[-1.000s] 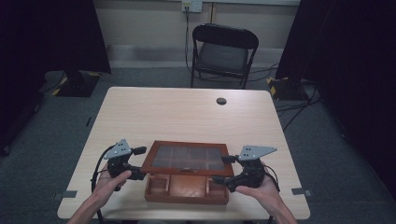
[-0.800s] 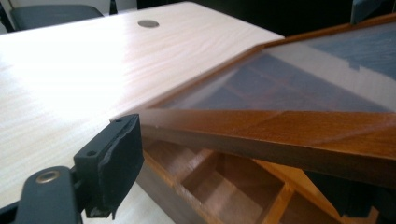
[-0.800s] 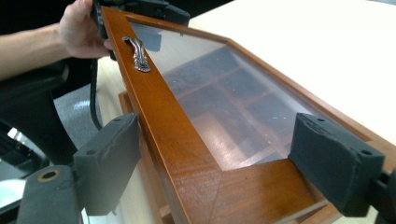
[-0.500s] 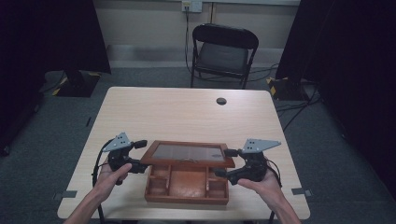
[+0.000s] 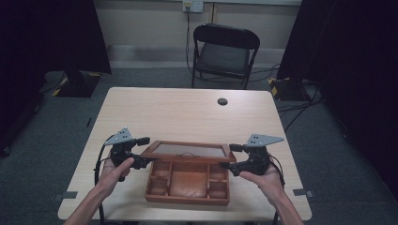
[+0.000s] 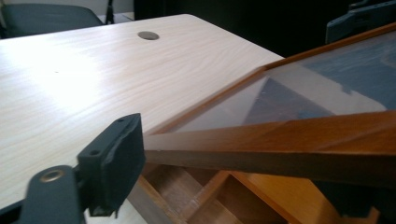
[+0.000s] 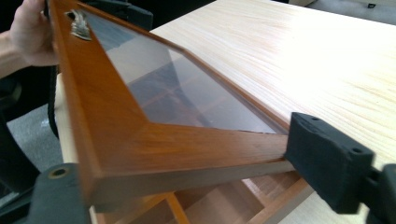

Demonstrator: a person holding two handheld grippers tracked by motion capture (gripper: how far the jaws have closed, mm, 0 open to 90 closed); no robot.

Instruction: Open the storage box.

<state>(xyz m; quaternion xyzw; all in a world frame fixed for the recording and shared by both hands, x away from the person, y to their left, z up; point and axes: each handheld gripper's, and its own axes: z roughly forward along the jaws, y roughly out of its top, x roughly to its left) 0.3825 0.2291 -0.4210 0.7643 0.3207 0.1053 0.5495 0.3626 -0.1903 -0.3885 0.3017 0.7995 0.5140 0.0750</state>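
A brown wooden box with several open compartments sits near the table's front edge. Its glass-paned lid is tilted up from the back. My left gripper is shut on the lid's left frame edge, and its jaws have just been closing on that frame. My right gripper is shut on the right frame edge, also just closing, with one pad pressed against the wood. A metal latch hangs on the lid's front rail.
The light wooden table stretches out behind the box, with a round cable hole near its far edge. A black folding chair stands beyond it. Dark curtains flank the room.
The lid has swung further up, so more of the compartments show beneath it. Both grippers have stayed on its side edges and shifted slightly with it.
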